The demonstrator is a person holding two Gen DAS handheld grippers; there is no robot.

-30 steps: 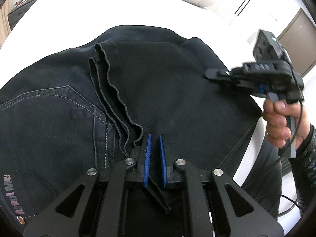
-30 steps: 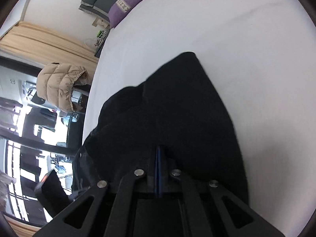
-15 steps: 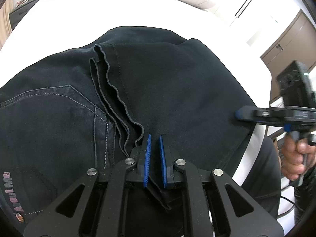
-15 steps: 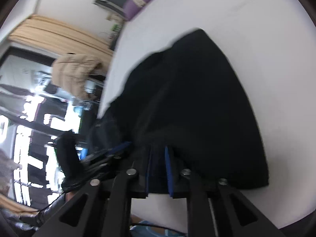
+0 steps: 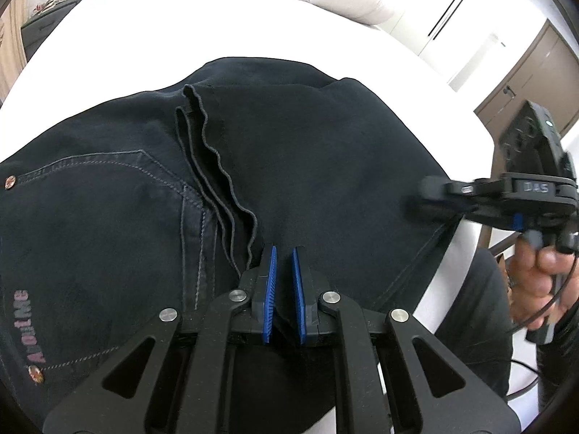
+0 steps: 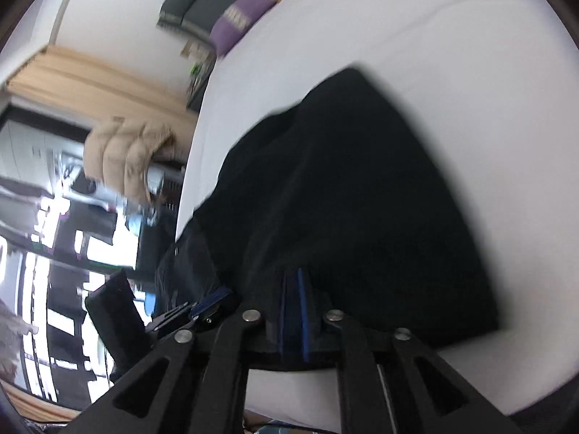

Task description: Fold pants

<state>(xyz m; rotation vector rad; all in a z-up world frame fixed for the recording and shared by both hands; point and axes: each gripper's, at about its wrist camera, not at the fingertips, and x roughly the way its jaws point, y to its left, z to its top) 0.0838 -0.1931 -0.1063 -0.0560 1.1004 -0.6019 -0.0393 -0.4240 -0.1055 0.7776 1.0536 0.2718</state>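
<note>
Left wrist view: the black pants (image 5: 307, 166) lie folded on the white bed (image 5: 224, 25), near its front edge, wavy hems stacked beside a stitched back pocket. The left gripper (image 5: 283, 271) stands slightly apart over the cloth.

Right wrist view, blurred: the right gripper (image 6: 294, 291) has its blue pads nearly together at the pants' edge; whether cloth is pinched cannot be told.

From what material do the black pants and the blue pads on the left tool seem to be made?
Pants: probably cotton denim, matte black; contrast stitching, a metal rivet and a wavy hem suggest it. Blue pads on the left tool: likely rubber or soft plastic, ribbed surface; not certain.
</note>
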